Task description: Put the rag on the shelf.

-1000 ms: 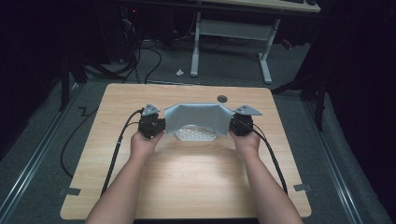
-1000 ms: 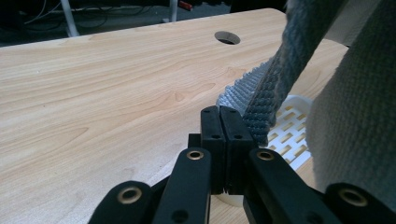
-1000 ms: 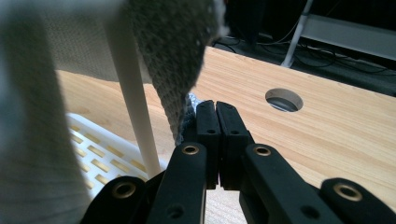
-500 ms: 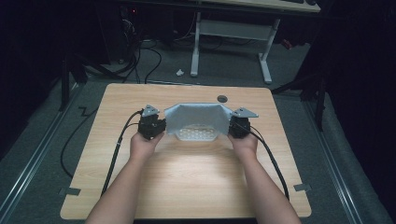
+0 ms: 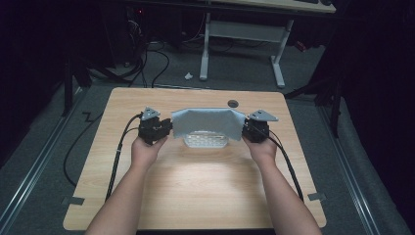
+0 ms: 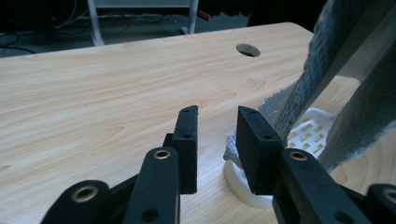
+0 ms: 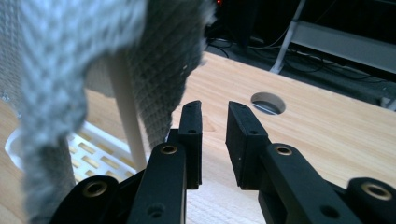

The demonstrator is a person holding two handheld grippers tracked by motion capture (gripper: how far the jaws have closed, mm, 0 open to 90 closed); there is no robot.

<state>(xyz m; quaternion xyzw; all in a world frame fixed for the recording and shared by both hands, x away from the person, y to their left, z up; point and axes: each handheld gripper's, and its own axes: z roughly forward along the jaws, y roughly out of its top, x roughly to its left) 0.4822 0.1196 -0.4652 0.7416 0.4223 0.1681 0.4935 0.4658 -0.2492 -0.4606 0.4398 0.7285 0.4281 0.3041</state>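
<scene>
So here the grey waffle-weave cloth (image 5: 208,122) is draped over a white slotted plastic rack (image 5: 205,141), which sits on the light wooden counter (image 5: 195,186) a bit back of centre. From the high view the cloth hangs across the top of the rack like a little tent, with its two ends flaring out toward the grippers on either side.

The left gripper (image 5: 164,128) sits right at the cloth's left end, and the right gripper (image 5: 244,129) at its right end, each held by a hand coming up from the bottom edge. Black cables (image 5: 117,156) trail back along the counter from both.

Both sets of fingers have just been opening, and nothing is between them now. In the left gripper view the two black fingers (image 6: 187,140) stand apart with bare wood showing in the gap; the cloth edge hangs just beside the right-hand one, and I can't tell whether it brushes it. Same deal in the right gripper view: the fingers (image 7: 192,135) are spread, the cloth hangs just off to the left of them, over the rack's white post and slotted base.

There's a round cable hole (image 5: 233,103) in the counter just behind the cloth.
</scene>
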